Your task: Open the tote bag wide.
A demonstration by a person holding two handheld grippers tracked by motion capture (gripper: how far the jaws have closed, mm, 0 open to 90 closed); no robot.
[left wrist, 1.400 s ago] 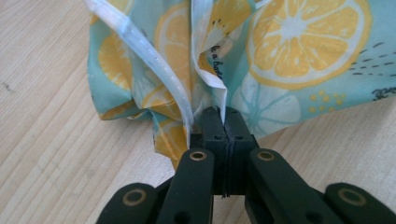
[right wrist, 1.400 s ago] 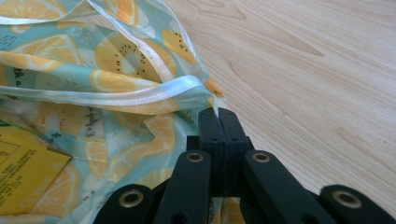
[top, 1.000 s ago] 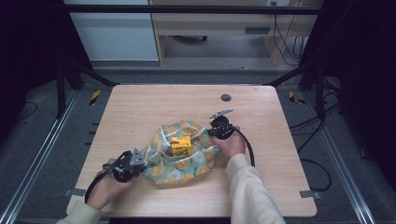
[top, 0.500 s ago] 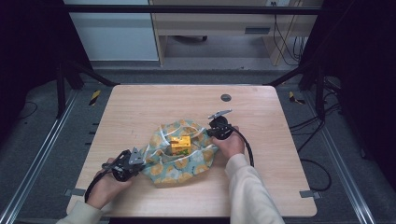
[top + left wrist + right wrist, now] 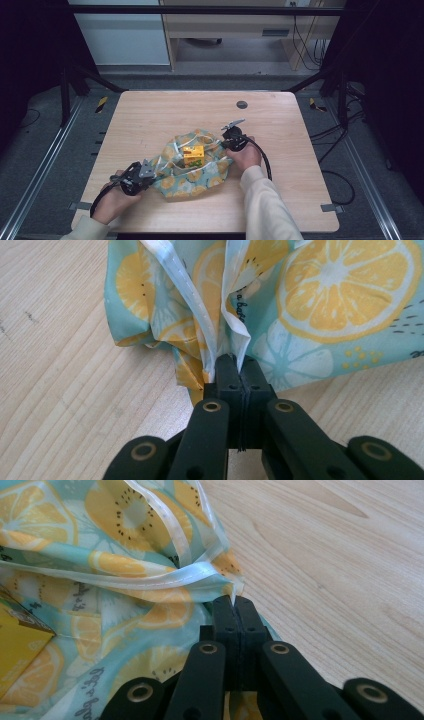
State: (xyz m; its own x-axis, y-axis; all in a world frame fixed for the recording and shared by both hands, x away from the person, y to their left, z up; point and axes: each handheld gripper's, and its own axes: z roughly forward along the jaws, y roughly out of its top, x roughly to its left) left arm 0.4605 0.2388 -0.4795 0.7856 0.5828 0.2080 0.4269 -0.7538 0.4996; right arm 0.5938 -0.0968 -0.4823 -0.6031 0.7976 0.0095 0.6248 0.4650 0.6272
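Observation:
A teal plastic bag printed with orange slices (image 5: 192, 167) lies on the wooden table (image 5: 150, 120), its mouth held apart. A yellow box (image 5: 192, 155) sits in the opening. My left gripper (image 5: 145, 172) is shut on the bag's near-left rim; in the left gripper view the jaws (image 5: 235, 367) pinch the clear zip edge (image 5: 200, 305). My right gripper (image 5: 227, 142) is shut on the bag's far-right rim; in the right gripper view its jaws (image 5: 235, 605) clamp the white edge strip (image 5: 170, 577), with the yellow box (image 5: 20, 645) at the left.
A small dark round disc (image 5: 242, 104) lies near the table's far edge. A black cable (image 5: 262, 157) loops from the right gripper across the wood. Dark frame rails (image 5: 40, 165) flank the table.

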